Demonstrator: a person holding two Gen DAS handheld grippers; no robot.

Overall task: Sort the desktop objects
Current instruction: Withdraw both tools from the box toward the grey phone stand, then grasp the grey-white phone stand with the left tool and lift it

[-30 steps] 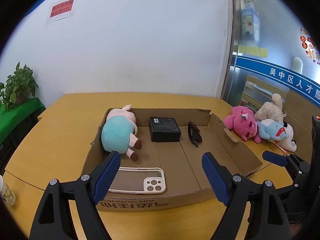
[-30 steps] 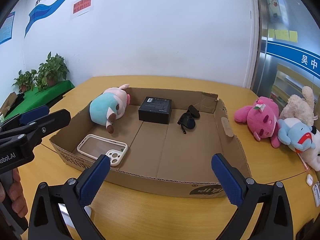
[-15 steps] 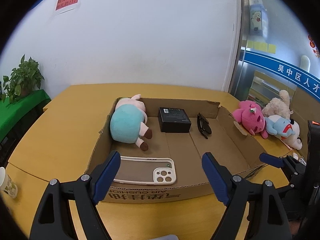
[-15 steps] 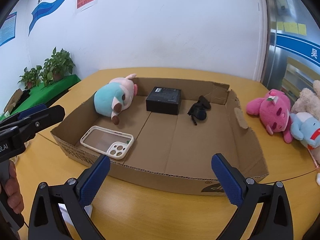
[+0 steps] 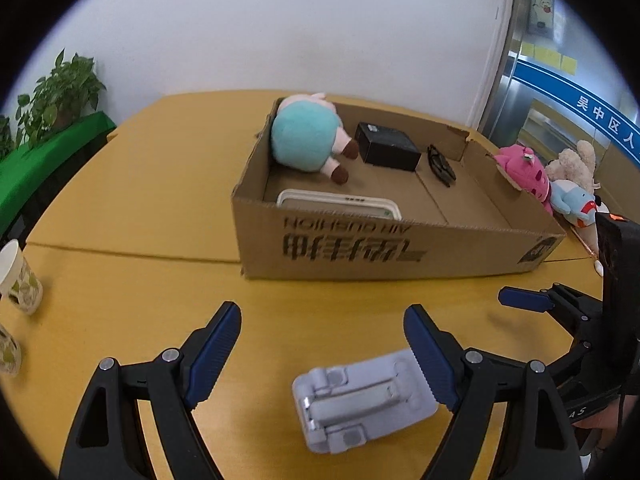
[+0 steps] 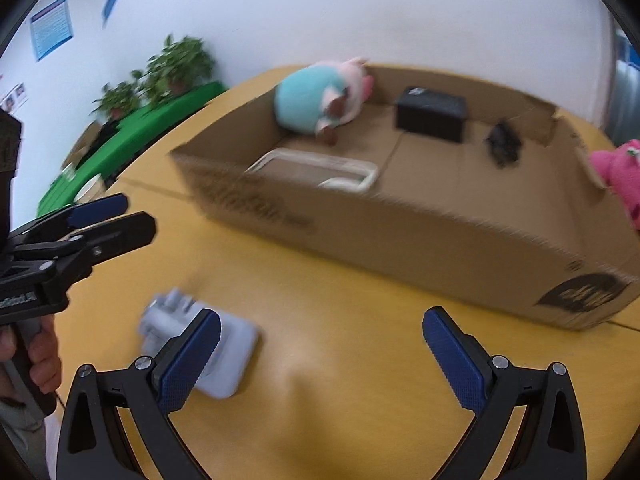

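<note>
Grey stand (image 5: 362, 402) flat on table (image 5: 120, 184), beneath spread left gripper (image 5: 322, 354); right gripper (image 6: 320, 358) spread, empty.

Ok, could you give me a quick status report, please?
Left gripper open, empty. Right gripper open, empty. Grey folded stand on table, outside cardboard box. Nothing in the way.

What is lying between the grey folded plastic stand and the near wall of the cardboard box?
Only bare yellow table lies between the grey folded plastic stand and the brown cardboard box; the left wrist view shows it sharply.
</note>
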